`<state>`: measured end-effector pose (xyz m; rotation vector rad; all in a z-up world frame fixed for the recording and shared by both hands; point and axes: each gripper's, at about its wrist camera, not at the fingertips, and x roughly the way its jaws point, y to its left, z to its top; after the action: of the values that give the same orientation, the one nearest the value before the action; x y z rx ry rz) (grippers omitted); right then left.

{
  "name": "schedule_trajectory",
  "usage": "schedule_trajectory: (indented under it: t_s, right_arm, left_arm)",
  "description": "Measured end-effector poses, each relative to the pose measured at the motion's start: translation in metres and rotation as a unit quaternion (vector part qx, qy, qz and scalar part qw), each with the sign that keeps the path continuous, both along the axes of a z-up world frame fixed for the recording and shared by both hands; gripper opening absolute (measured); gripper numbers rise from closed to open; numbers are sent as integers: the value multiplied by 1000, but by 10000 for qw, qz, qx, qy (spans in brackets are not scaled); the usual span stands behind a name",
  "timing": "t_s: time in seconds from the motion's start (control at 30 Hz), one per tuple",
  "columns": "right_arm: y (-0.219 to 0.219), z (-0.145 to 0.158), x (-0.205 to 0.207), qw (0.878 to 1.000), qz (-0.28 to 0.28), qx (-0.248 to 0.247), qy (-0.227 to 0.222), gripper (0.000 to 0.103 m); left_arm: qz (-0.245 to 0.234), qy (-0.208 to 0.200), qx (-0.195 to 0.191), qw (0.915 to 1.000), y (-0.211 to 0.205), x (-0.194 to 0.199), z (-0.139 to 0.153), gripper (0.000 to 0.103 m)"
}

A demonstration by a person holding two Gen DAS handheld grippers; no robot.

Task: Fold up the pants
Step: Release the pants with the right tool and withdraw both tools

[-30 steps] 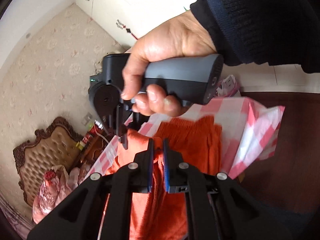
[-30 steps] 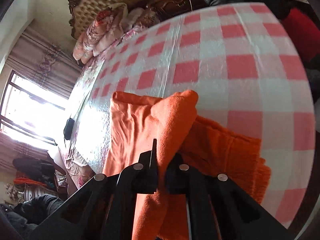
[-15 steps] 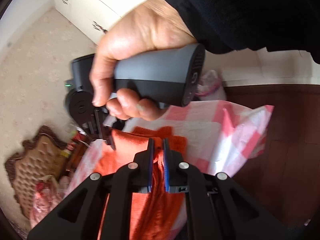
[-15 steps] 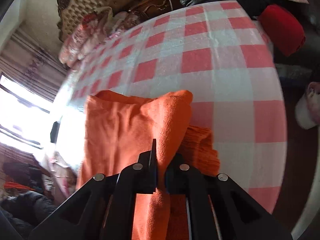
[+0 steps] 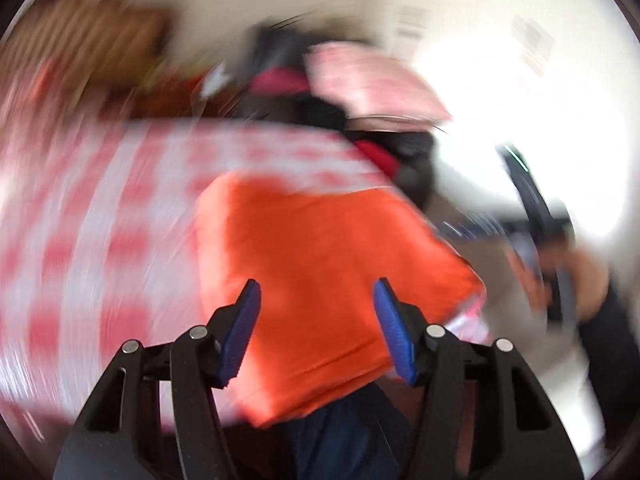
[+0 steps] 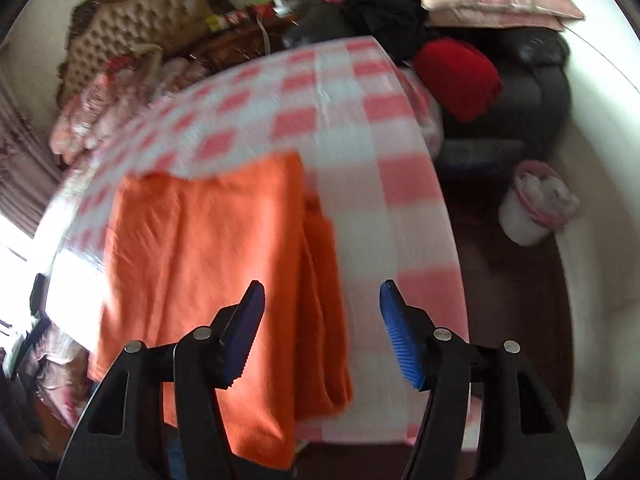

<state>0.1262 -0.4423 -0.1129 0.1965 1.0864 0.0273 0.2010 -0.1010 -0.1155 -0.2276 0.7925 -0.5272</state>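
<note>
Orange pants (image 6: 224,280) lie folded into a flat rectangle on a red-and-white checked tablecloth (image 6: 400,208), near the table's front edge, with the near end of the fabric hanging slightly over it. Both claws have just been opening: the left gripper (image 5: 316,320) stands with its blue pads well apart above the folded cloth, nothing between them, and the right gripper (image 6: 322,328) stands equally wide and empty, its left finger over the stack's right border, its right finger over bare tablecloth. The left view is heavily smeared by motion; the person's other hand (image 5: 576,280) shows at its right margin, too blurred to read. The fold looks laid down and released, with layered edges showing along the right side of the stack. To finish this step well, the judgement is to draw both tools straight up and clear so no pad drags the top layer, then check that the layered edges line up and nudge the bundle further onto the table, as the overhang could let it slide off
</note>
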Motion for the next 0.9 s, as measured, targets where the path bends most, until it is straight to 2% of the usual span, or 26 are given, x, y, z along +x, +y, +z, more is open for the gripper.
schedule_trajectory:
  t_s: [0.03, 0.07, 0.13, 0.17, 0.23, 0.33, 0.37, 0.47, 0.53, 0.57, 0.6, 0.63, 0.67, 0.73, 0.8, 0.9]
  right_arm:
    - [1, -7, -4, 10000, -25, 74, 49, 60]
    - [0, -13, -7, 9997, -55, 199, 102, 60]
    - [4, -23, -9, 9993, -85, 342, 134, 57]
    - [4, -27, -11, 9993, -99, 342, 115, 49]
    - [2, -33, -14, 9975, -281, 642, 56, 45]
    - [4, -33, -17, 9974, -350, 624, -42, 44]
    - [3, -33, -18, 9971, -394, 651, -66, 44]
    - [5, -34, -19, 9959, -466, 742, -213, 44]
    - [5, -38, -13, 9936, -486, 972, -316, 43]
    - [5, -39, -10, 9929, -473, 1027, -359, 43]
    - [6, -40, -6, 9927, -482, 1025, -408, 43]
    - [7, -39, -4, 9931, -527, 974, -382, 42]
    - [8, -35, -4, 9940, -568, 872, -324, 42]
    - [21, -8, -13, 9961, -652, -92, -583, 43]
    - [36, 19, -16, 9918, -521, -644, -976, 45]
    - [61, 43, 5, 9907, -204, -395, -1284, 46]
  left_arm:
    - [259, 638, -406, 9968, 25, 13, -20, 54]
    - [338, 984, -631, 9926, 37, 20, -30, 52]
    - [181, 1727, -1194, 9775, 49, 30, -56, 50]
    - [276, 2054, -1399, 9682, 53, 32, -67, 48]
    - [160, 2291, -1416, 9629, 49, 36, -77, 46]
    - [-102, 2404, -1307, 9618, 40, 43, -72, 24]
    - [-141, 2303, -1078, 9670, 37, 45, -68, 16]
    - [-154, 2017, -902, 9752, 36, 59, -62, 13]
    - [-145, 1836, -665, 9807, 37, 73, -58, 13]
    - [-202, 1897, -611, 9797, 34, 74, -62, 13]
    - [-260, 2007, -583, 9776, 34, 78, -63, 14]
    - [-216, 2028, -579, 9773, 38, 77, -61, 21]
    - [-64, 1869, -459, 9813, 43, 73, -53, 27]
    - [140, 1051, 45, 9944, 51, 67, -23, 32]
    - [158, 501, 346, 9980, 41, 76, -4, 32]
    - [-14, -447, 855, 9953, -3, 103, 13, 30]
